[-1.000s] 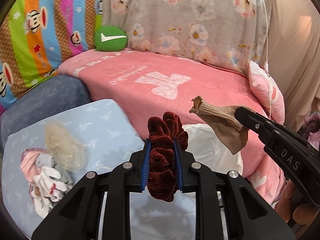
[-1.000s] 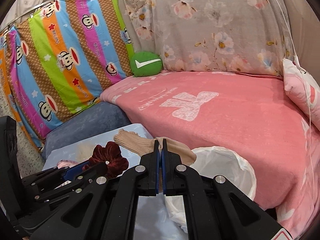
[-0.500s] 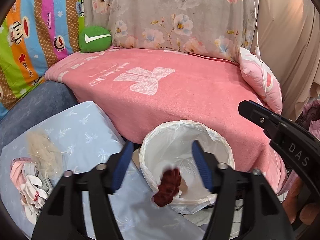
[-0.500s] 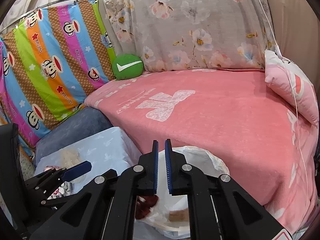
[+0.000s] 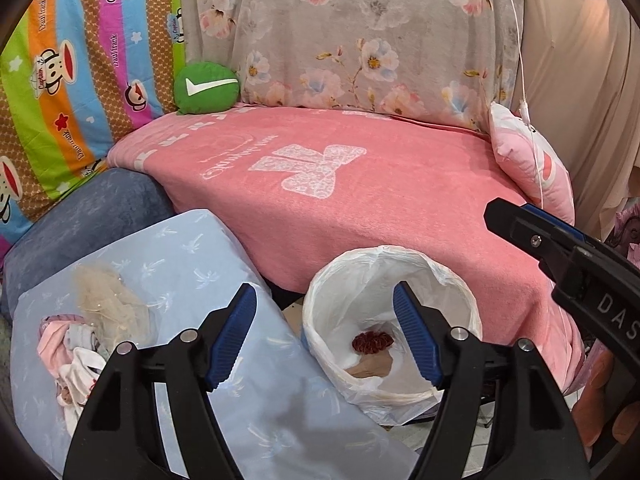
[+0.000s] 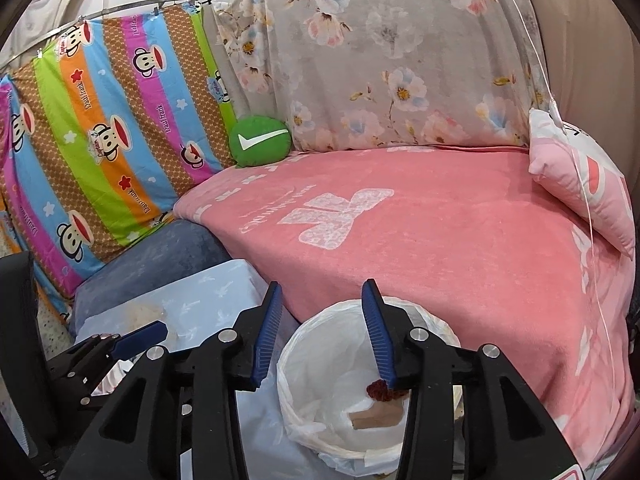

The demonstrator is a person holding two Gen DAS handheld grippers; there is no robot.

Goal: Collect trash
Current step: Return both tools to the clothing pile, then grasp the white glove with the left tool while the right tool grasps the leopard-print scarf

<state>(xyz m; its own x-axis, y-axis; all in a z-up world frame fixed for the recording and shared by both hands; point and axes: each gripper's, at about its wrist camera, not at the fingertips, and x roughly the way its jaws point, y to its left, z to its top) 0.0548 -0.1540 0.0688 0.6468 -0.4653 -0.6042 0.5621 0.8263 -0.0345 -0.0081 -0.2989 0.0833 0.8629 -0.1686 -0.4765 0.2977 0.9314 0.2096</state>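
Note:
A white-lined trash bin (image 5: 320, 300) (image 6: 292, 360) stands on the floor against the pink bed. Inside it lie a dark red scrunchie (image 5: 372, 339) (image 6: 378, 391) and a beige sock (image 5: 370, 368) (image 6: 376, 416). My left gripper (image 5: 325, 300) is open and empty, above the bin's near rim. My right gripper (image 6: 322, 294) is open and empty, above the bin; it shows in the left wrist view (image 5: 560, 252) at the right. On the light blue cushion (image 5: 180, 248) lie a beige fluffy item (image 5: 106, 300) and a heap of pink and white cloth (image 5: 68, 356).
The pink blanket (image 5: 340, 184) covers the bed behind the bin. A green round pillow (image 5: 206, 88) sits at the back, a pink pillow (image 5: 528, 164) at the right. Striped monkey-print and floral cloths hang behind. A dark blue cushion (image 5: 80, 216) lies to the left.
Both grippers opened. The scrunchie fell from the left gripper and the beige sock from the right; both now lie in the bin. The right jaws widened further in the last half second.

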